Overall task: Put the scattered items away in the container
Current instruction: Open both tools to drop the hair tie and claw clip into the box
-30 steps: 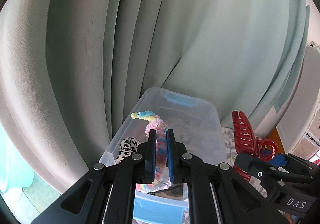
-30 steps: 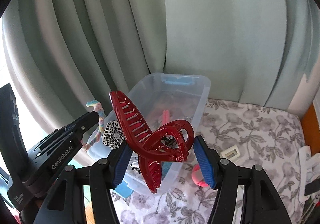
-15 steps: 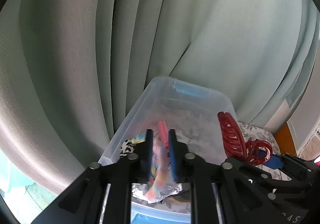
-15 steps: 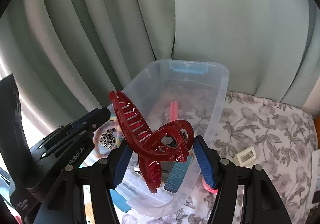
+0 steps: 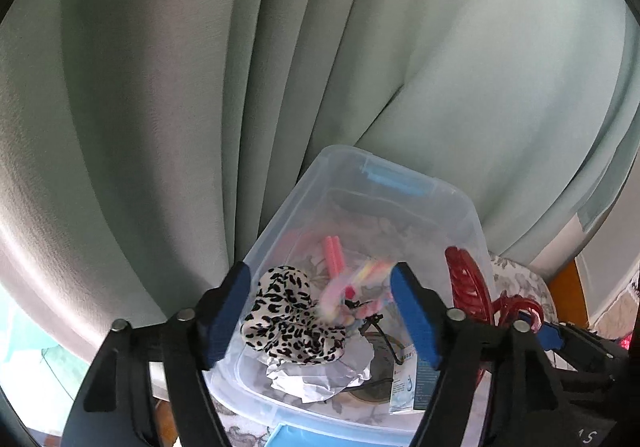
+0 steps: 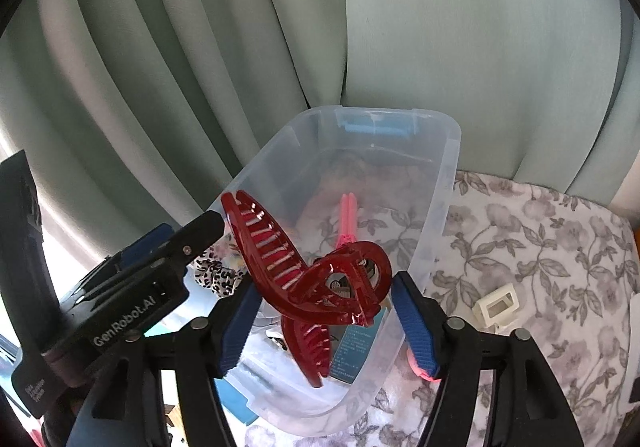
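A clear plastic container point(image 5: 460, 207) point(image 6: 440, 183) stands against the curtain. My left gripper point(image 5: 320, 307) is open above it. A pastel rainbow fuzzy tie point(image 5: 360, 283), blurred, lies loose between its fingers over a leopard-print scrunchie point(image 5: 288, 307) inside the container. My right gripper point(image 6: 326, 323) is shut on a red hair claw clip point(image 6: 316, 279) and holds it over the container's near end. The clip also shows in the left wrist view point(image 5: 468, 287). A pink stick point(image 6: 348, 219), crumpled paper point(image 5: 320, 375) and a blue packet point(image 6: 356, 343) lie in the container.
Green curtains point(image 6: 200, 47) hang right behind the container. A floral tablecloth point(image 6: 540, 247) covers the table to the right, with a small white frame-shaped item point(image 6: 496, 303) and a pink item point(image 6: 420, 367) beside the container.
My left gripper has opened and let go of the rainbow tie, which has dropped toward the container. Both grippers have moved closer over the container. The red clip stays held.
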`<state>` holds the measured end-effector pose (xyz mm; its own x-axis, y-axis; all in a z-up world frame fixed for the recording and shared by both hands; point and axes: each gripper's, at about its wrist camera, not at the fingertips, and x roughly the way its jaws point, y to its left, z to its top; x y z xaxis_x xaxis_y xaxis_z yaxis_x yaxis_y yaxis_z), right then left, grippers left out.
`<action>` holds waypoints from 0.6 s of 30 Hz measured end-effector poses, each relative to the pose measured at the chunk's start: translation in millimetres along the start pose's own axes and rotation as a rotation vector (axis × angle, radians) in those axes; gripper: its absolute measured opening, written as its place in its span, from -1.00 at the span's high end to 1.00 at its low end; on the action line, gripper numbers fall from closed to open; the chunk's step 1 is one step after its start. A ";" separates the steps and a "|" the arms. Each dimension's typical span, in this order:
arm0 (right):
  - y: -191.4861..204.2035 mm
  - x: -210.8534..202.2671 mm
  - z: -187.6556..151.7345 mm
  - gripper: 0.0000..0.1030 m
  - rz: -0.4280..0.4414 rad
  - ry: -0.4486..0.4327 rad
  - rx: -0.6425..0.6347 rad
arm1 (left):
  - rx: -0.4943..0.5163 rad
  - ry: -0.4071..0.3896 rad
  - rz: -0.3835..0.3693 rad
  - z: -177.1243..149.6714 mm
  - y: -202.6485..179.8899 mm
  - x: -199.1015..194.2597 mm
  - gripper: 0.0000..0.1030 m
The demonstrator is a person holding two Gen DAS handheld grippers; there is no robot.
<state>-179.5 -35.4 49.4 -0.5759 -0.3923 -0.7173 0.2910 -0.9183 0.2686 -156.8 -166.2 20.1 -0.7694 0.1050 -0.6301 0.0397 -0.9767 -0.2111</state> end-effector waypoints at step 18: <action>3.0 -29.1 -7.6 -0.87 -0.026 -0.047 0.007 | 0.020 -0.017 -0.024 -4.6 -2.4 -37.7 -0.76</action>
<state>-156.1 -26.3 66.2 -0.6188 -0.3702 -0.6929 0.2704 -0.9285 0.2545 -125.0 -167.0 41.0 -0.7807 0.1251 -0.6122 0.0089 -0.9775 -0.2110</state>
